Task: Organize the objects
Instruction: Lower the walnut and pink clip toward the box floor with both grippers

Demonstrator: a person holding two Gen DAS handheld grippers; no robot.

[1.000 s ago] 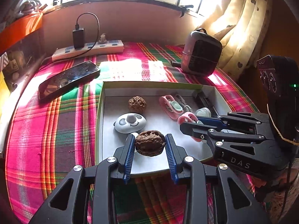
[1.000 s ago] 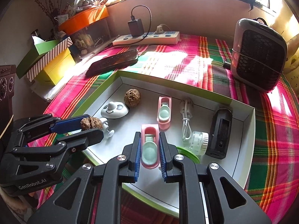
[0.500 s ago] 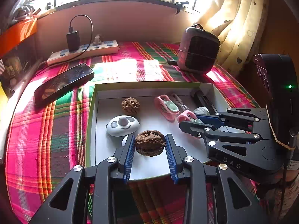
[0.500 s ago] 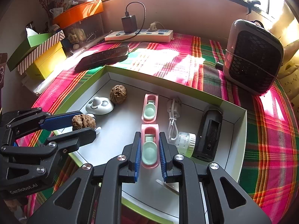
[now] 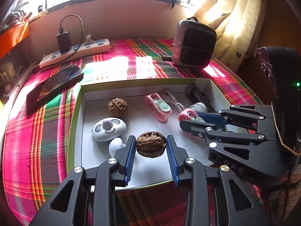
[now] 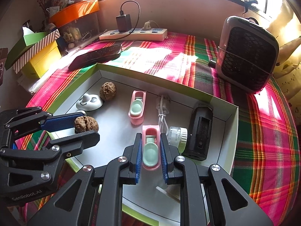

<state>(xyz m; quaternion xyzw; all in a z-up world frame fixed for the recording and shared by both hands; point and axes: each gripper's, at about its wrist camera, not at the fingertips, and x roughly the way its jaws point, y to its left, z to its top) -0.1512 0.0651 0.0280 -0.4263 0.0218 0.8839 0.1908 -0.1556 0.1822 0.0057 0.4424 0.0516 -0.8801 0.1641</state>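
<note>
The left gripper (image 5: 151,147) is clamping a dark brown wrinkled walnut (image 5: 151,146) between its blue ribbed pads, the jaws standing about a nut's width apart and the nut's long axis running crosswise from pad to pad, so it is bridging the gap rather than lying along the fingers. The nut appears to be hanging clear above the pale floor of the shallow green-rimmed cardboard tray (image 5: 75,113), near its front edge, though contact with the floor cannot be ruled out. From these jaws a white smiling round toy (image 5: 109,129) is lying at about ten o'clock, just beside the left fingertip, and a second, lighter brown walnut (image 5: 118,107) is sitting beyond it at about eleven o'clock, well apart from the held nut. The right gripper (image 6: 150,151) is squeezing a pink clip with a mint-green insert (image 6: 150,148), its jaws nearly closed on the narrow body, whose long axis is pointing straight ahead toward twelve o'clock along the fingers. A matching pink clip (image 6: 137,107) is lying at about eleven o'clock from those jaws, aligned almost the same way. Judging by these pairs, each held piece is heading toward its twin: the left hand being nearer the loose walnut, the right nearer the loose clip.
</note>
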